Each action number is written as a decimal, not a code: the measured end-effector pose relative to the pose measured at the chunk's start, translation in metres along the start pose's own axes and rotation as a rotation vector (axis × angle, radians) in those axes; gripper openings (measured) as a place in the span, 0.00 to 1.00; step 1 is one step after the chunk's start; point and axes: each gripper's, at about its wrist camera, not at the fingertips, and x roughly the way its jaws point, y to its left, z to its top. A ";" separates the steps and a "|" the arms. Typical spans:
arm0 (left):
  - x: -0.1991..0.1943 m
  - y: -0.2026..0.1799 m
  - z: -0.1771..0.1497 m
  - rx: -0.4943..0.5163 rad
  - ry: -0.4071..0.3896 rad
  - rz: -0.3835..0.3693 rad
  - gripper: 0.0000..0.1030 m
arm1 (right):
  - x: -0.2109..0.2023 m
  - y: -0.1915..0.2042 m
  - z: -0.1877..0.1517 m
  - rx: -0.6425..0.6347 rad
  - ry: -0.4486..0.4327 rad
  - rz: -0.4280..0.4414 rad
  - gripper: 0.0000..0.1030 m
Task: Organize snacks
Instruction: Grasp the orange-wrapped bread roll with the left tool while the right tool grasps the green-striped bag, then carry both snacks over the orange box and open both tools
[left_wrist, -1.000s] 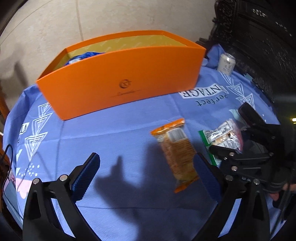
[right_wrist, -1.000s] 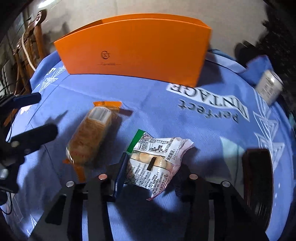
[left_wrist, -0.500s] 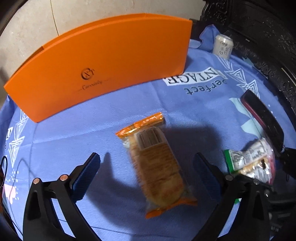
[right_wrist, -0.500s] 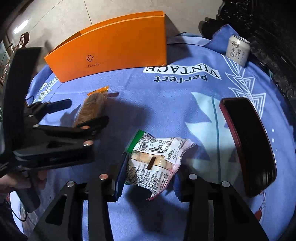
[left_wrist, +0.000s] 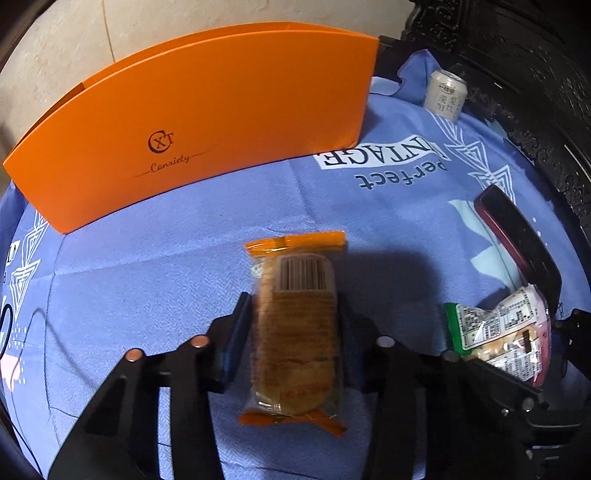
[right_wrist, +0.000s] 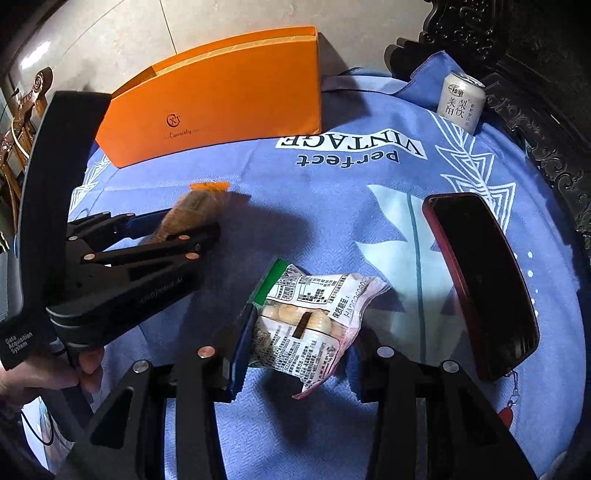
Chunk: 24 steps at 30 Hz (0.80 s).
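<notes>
Snacks sit nearest; the left gripper is closing across the middle of a light, crushable cake packet on the desk; the right gripper clamps a crinkly biscuit bag, slippery film; beyond stands the orange box.

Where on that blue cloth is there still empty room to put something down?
Bare cloth lies between the orange box and the snacks, around the "perfect VINTAGE" print. The near side is crowded: both claws with their packets, and the red-cased phone. A drink can fills the far corner.
</notes>
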 end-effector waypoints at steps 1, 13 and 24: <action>-0.001 0.002 0.000 -0.005 0.002 0.001 0.37 | -0.001 0.000 0.001 0.000 -0.001 -0.001 0.43; -0.012 0.011 -0.001 -0.034 0.002 -0.005 0.35 | -0.019 0.009 0.005 -0.014 -0.026 -0.019 0.43; -0.067 0.057 0.015 -0.102 -0.102 0.037 0.35 | -0.038 0.032 0.025 -0.063 -0.083 0.002 0.42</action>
